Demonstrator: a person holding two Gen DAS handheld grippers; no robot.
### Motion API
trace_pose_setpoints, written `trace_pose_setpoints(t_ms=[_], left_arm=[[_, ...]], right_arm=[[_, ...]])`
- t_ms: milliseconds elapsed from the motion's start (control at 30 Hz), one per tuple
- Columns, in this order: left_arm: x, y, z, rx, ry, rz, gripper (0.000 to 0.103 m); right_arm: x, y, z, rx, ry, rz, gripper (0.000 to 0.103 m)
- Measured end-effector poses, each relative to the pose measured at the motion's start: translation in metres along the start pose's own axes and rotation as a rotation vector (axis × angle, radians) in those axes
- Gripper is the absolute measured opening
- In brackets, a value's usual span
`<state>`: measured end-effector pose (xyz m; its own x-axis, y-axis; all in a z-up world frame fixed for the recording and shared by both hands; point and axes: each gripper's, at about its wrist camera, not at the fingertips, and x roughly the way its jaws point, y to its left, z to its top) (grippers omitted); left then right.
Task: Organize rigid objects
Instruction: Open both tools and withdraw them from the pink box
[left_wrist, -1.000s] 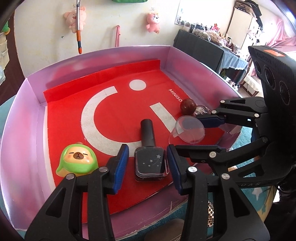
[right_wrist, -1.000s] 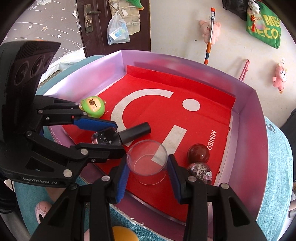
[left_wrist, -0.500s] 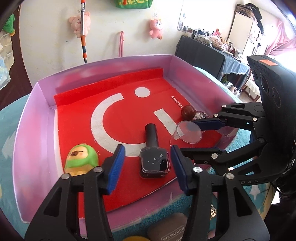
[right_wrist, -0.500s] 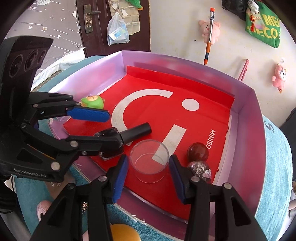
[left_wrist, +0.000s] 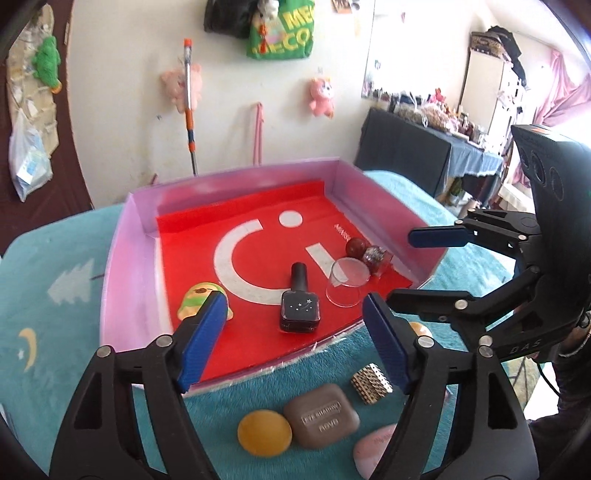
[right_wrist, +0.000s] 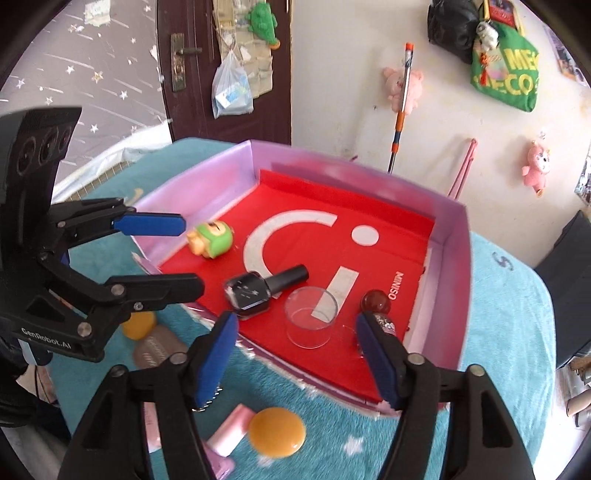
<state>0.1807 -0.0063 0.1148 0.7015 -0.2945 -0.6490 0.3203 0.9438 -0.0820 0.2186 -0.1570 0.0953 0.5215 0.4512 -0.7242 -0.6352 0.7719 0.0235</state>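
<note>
A dark nail polish bottle lies flat on the red mat of the pink tray. A clear glass cup stands to its right. My left gripper hangs above and short of the bottle, jaws opening, pads off it. My right gripper hovers the same way over the cup, jaws opening, touching nothing. A green toy sits at the tray's left. A dark red ball and a glitter ball lie at its right.
On the teal blanket in front of the tray lie an orange disc, a brown eye shadow case, a gold mesh cube and a pink piece. Beyond the tray are a wall and a door.
Both grippers pulled back and up from the tray while their jaws widened. The bottle stays on the mat and the cup has come upright beside it, both let go.
</note>
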Motion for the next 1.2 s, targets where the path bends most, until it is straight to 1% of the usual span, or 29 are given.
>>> trace_pose_setpoints(t_ms=[133, 200, 300, 367, 433, 533, 633, 700, 900, 1133, 1200], left_arm=[[-0.024, -0.001, -0.004, -0.03, -0.044, 0.012, 0.081], [-0.035, -0.003, -0.006, -0.037, -0.061, 0.022, 0.081], [-0.051, -0.006, -0.011, -0.043, -0.089, 0.049, 0.081], [-0.06, -0.008, -0.016, -0.049, -0.104, 0.06, 0.084], [-0.068, -0.009, -0.022, -0.06, -0.119, 0.067, 0.088], [-0.08, -0.014, -0.035, -0.066, -0.137, 0.07, 0.088], [-0.088, -0.018, -0.047, -0.071, -0.146, 0.088, 0.089], [-0.092, -0.021, -0.056, -0.075, -0.152, 0.098, 0.092], [-0.094, -0.027, -0.08, -0.09, -0.154, 0.124, 0.092], [-0.078, -0.022, -0.106, -0.124, -0.119, 0.156, 0.092], [-0.07, -0.019, -0.112, -0.135, -0.098, 0.17, 0.092]], right_arm=[[-0.026, 0.01, -0.001, 0.012, -0.053, -0.015, 0.077], [-0.037, 0.014, -0.002, 0.02, -0.074, -0.019, 0.082], [-0.054, 0.021, -0.004, 0.03, -0.102, -0.023, 0.084], [-0.064, 0.026, -0.008, 0.039, -0.123, -0.031, 0.087], [-0.075, 0.03, -0.012, 0.055, -0.139, -0.04, 0.092], [-0.09, 0.037, -0.023, 0.087, -0.162, -0.054, 0.097], [-0.104, 0.044, -0.035, 0.12, -0.186, -0.071, 0.103], [-0.111, 0.048, -0.043, 0.138, -0.199, -0.092, 0.103], [-0.122, 0.057, -0.071, 0.207, -0.224, -0.147, 0.103], [-0.109, 0.061, -0.102, 0.284, -0.204, -0.21, 0.103], [-0.101, 0.062, -0.111, 0.297, -0.194, -0.213, 0.103]])
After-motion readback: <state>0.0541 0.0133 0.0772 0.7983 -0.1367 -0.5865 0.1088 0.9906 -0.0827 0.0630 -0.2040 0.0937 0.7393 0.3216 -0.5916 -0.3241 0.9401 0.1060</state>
